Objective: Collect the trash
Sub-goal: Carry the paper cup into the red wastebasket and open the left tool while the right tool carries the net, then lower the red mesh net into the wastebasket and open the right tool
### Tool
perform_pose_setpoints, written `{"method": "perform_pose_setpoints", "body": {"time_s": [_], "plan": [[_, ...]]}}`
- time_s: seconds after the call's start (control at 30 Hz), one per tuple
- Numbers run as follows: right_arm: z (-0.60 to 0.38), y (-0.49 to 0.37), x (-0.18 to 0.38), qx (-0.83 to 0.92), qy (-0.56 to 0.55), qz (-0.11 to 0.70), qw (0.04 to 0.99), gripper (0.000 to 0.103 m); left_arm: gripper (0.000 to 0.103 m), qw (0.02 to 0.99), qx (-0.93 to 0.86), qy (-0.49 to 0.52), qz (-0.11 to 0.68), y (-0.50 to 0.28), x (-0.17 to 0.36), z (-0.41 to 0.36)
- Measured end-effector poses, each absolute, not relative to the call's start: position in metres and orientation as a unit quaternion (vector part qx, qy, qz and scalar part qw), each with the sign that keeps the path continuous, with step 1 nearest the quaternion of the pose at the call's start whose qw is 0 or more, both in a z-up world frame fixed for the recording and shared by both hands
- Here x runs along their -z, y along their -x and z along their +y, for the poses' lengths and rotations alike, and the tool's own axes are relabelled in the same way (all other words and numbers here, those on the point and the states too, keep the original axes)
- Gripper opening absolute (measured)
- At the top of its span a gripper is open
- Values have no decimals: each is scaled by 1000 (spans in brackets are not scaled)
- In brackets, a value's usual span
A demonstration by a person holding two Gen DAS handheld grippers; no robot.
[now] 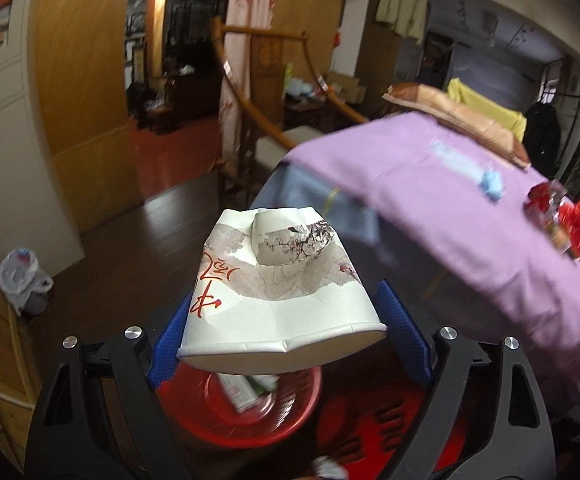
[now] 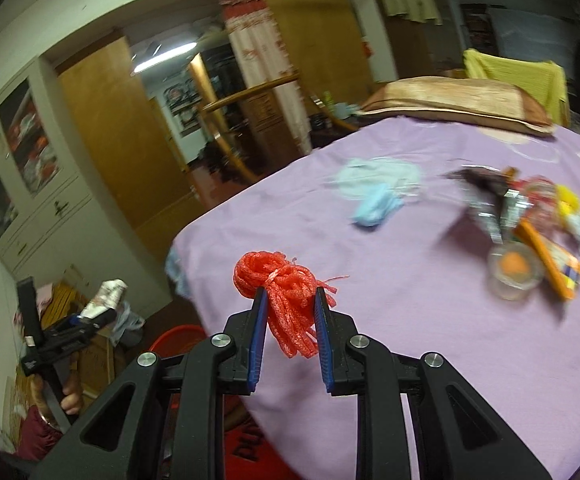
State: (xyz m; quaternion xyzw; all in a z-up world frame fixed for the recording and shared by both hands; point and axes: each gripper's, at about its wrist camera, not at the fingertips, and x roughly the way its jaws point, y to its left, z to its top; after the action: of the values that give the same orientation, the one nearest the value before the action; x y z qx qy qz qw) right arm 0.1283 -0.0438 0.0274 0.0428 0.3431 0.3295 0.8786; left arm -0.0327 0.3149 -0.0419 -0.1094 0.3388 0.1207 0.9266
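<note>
Paper cup [image 1: 278, 292], crushed, sat between the left gripper [image 1: 286, 336] jaws above the red basin [image 1: 246, 412]; release should wait until centred. Right gripper [image 2: 290, 316] clenched red netting [image 2: 286, 296].

Your left gripper [image 1: 286, 320] holds the paper cup [image 1: 278, 280] above the basin [image 1: 242, 412] on the floor, left of the bed [image 2: 370, 300]. Your right gripper [image 2: 290, 304] holds the net bundle [image 2: 286, 292] over the bed's near edge; wrappers [image 2: 530, 224] lie farther right on it.
</note>
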Motion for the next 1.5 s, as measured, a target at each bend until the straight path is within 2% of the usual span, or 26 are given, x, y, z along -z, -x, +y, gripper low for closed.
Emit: {"method": "perform_pose_setpoints", "body": {"time_s": [0.07, 0.17, 0.33, 1.1, 1.23, 1.27, 1.3, 1.5], "plan": [[-22, -125, -28, -344, -30, 349, 871, 23, 86, 919, -122, 116, 357, 34, 55, 324], [8, -118, -27, -362, -12, 358, 861, 23, 94, 909, -144, 109, 375, 35, 72, 332], [47, -105, -25, -385, 18, 368, 846, 23, 96, 908, -176, 79, 371, 38, 79, 338], [217, -82, 29, -474, 125, 440, 753, 24, 96, 890, -284, 25, 354, 70, 103, 385], [240, -82, 37, -476, 131, 447, 746, 32, 96, 888, -294, 25, 352, 75, 103, 392], [245, -82, 38, -478, 129, 450, 744, 44, 96, 888, -296, 25, 351, 76, 103, 393], [249, -82, 39, -478, 127, 448, 744, 49, 96, 887, -297, 25, 351, 75, 102, 393], [250, -80, 35, -476, 131, 440, 750, 49, 96, 889, -300, 27, 345, 76, 98, 395]]}}
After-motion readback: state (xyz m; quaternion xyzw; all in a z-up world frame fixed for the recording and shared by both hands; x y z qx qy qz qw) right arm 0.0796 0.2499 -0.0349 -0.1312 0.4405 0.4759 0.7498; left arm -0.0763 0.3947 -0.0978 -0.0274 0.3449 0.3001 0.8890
